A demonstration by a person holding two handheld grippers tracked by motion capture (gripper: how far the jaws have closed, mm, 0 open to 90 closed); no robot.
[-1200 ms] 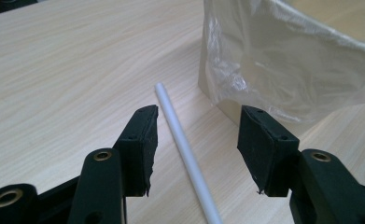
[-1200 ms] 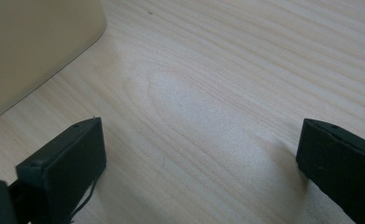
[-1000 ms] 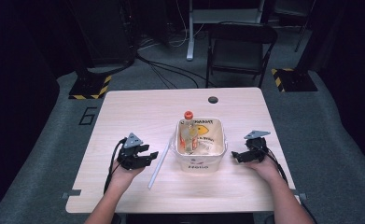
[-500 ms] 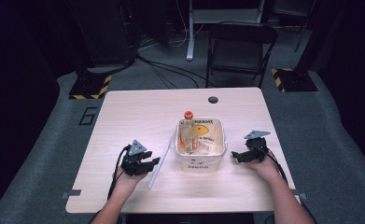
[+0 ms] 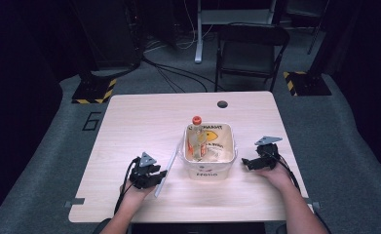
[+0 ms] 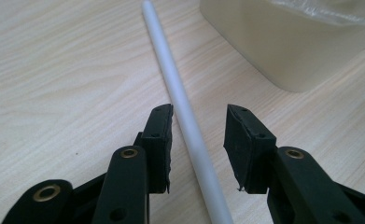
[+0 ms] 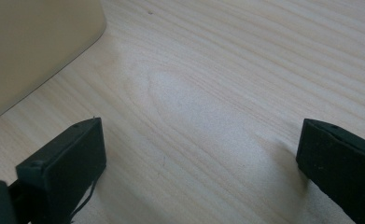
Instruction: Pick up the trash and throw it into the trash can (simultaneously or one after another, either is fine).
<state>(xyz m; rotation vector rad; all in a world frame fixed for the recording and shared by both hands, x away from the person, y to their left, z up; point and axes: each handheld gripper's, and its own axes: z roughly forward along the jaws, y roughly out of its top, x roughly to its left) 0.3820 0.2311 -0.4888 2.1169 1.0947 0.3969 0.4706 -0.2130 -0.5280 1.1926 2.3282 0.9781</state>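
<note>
While straddling the white rod [image 6: 186,112], left hand-held gripper [image 6: 196,140] spread, one jaw on each side, neither pad seen touching. Rod flat on the counter [image 5: 144,122], lying lengthwise just beside the left wall of the cream tub [image 5: 210,170]; not yet gripped, not yet lifted. Tub at centre, holding a clear bottle with an orange cap [image 5: 196,119] and crinkled wrapping. Right hand-held gripper [image 7: 201,163] spread wide, resting low over bare counter just right of the tub, holding nothing. Judged at the grasp step: approach done; closing on the rod, lifting and placing all outstanding. Destination not evident.
</note>
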